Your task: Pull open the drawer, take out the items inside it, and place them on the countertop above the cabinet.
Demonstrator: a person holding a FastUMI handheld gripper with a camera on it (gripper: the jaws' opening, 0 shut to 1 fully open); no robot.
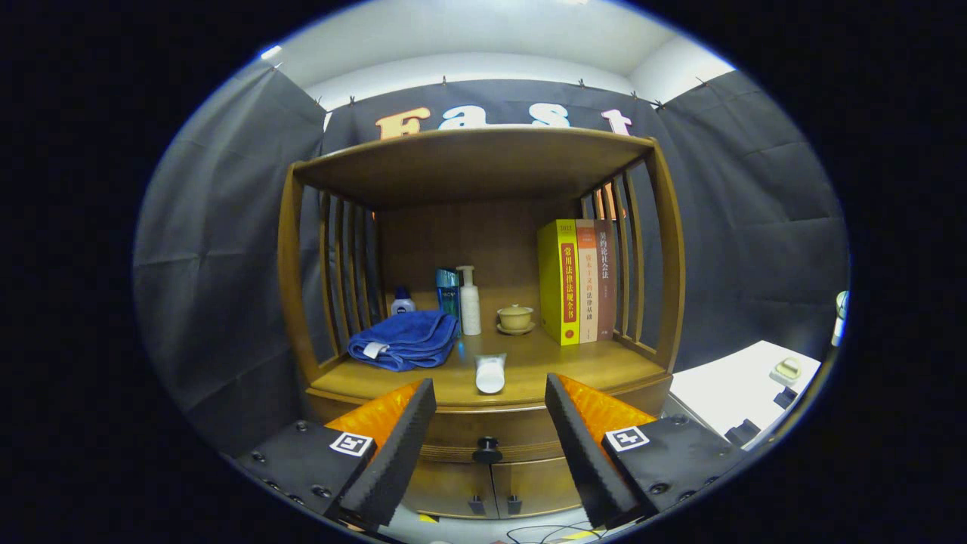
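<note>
The gripper [489,446] hangs with jaws wide and empty before a wooden cabinet [483,423], its drawer [487,442] shut (the dark knob [487,450] sits between the fingers), while a white tube [490,373] lies on the surface [574,366] near a blue towel [404,340].

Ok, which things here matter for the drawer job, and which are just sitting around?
Job:
- drawer, shut
- its knob
- countertop
- claw, open, knob between its fingers
- white tube on the countertop, possibly already taken out

Lying about:
- blue towel
- bottles
- lidded cup
- books
</note>
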